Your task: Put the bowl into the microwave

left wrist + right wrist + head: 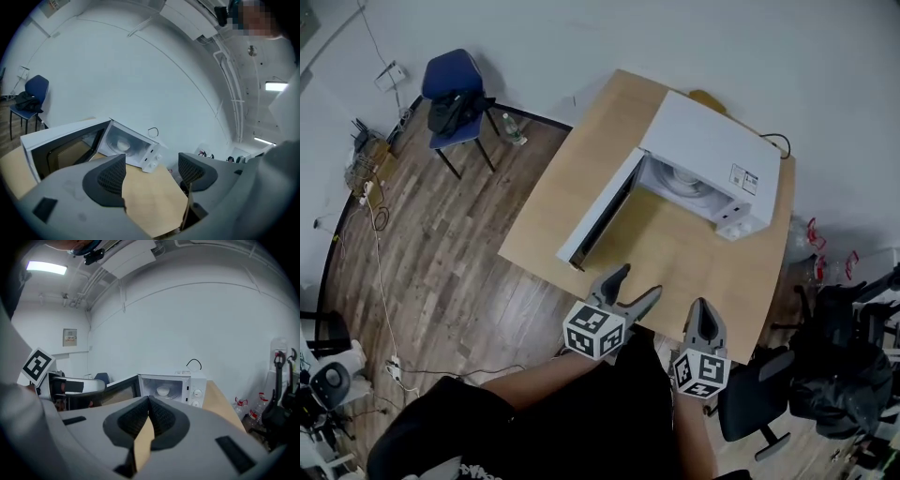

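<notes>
Wooden table holds open-doored microwave; bowl inside, faint. Left claw spread, empty; right claw closed, empty.

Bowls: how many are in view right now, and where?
1. A white bowl sits inside the open microwave on the table; others could be hidden behind the microwave.

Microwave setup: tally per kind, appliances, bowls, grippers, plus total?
White box-shaped microwave oven, door open: 1
White bowl inside it: 1
Grey two-jaw grippers: 2, left gripper and right gripper
Total: 4
</notes>
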Available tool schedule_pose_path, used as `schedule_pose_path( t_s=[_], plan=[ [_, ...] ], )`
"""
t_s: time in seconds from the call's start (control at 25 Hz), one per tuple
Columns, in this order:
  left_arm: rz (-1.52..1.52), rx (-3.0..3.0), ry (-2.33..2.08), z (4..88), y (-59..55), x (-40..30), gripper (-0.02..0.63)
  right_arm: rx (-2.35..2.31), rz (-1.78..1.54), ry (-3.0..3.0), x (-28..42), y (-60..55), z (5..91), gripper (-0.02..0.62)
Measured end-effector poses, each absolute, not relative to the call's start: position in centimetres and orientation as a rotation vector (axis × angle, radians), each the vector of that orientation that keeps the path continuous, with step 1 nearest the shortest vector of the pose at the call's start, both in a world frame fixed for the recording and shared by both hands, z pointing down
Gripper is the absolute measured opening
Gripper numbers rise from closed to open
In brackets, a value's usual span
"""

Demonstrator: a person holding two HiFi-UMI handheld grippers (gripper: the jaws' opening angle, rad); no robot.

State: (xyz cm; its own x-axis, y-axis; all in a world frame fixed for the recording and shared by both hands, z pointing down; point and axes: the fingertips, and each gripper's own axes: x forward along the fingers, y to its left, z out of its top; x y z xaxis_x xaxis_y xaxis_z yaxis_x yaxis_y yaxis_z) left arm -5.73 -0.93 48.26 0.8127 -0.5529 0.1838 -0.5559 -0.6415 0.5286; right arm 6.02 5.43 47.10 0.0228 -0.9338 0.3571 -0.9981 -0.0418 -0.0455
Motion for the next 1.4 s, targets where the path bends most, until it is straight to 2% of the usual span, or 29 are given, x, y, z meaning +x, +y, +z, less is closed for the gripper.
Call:
schedule_pose_path(
  t_s=[0.12, 0.24, 0.32, 0.4, 0.76, 1.4],
  plan=[
    [-0.003, 2.443, -0.776, 47.5, 1.4, -7.0, 0.325, 2.085, 0.402, -2.006, 4.4, 6.9, 46.2, 0.061],
    [-0.038, 2.447, -0.765, 46.8, 2.8, -8.4, 0.155, 2.081, 0.380, -2.019, 3.0, 7.9, 45.6, 0.060],
    [-0.045, 2.459, -0.759, 46.5, 3.3, -8.7, 0.112, 2.072, 0.366, -2.034, 2.4, 8.3, 45.4, 0.060],
    [-0.035, 2.491, -0.750, 46.2, 4.0, -8.1, 0.027, 2.068, 0.352, -2.039, 2.6, 8.8, 45.2, 0.060],
    [0.053, 2.667, -0.802, 44.3, 7.2, -5.4, 0.017, 2.099, 0.296, -2.047, 4.0, 11.0, 43.7, 0.060],
    [0.104, 2.695, -0.918, 43.9, 8.6, -5.2, 0.017, 2.068, 0.241, -2.073, 4.5, 13.1, 42.6, 0.060]
  ],
)
